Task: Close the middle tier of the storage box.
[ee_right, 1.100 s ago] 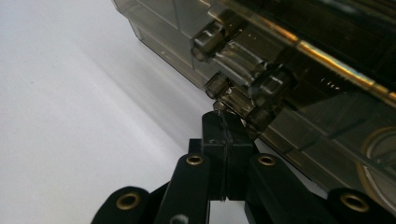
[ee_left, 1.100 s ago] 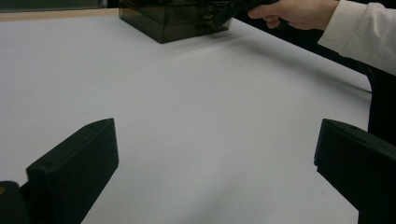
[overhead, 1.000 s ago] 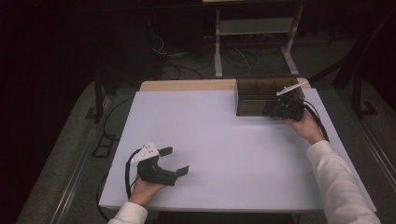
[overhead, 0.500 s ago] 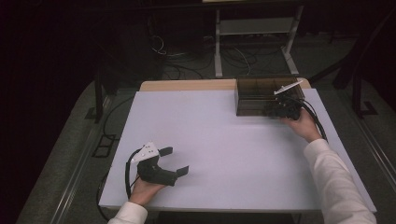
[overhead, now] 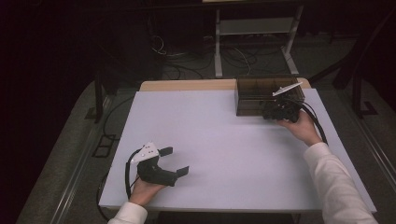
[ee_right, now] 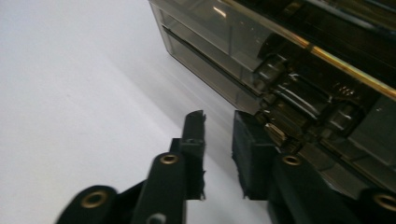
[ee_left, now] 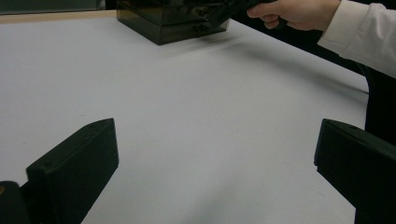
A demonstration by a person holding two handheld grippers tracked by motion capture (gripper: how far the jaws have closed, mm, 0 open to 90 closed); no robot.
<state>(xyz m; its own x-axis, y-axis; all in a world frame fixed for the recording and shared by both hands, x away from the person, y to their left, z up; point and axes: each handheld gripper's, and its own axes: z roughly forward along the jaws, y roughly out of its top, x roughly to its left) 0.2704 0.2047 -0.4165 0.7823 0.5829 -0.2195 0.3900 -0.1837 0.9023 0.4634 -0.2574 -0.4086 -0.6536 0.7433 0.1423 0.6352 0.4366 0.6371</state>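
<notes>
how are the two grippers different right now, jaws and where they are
The left gripper rests at the near left of the white table, jaws spread wide with nothing between them. The right gripper is at the far right, up against the front of the dark drawer box; its jaws stand only a narrow gap apart, have just been opening, and nothing shows between them. Both are black, two-jawed, hand-held, with a trailing cable.

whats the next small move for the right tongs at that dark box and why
Probably ease the right tongs back from the smoky drawer box. Their jaws have just been opening, nothing sits between them, and they stand right at the box's front. The left tongs rest open on the table.
</notes>
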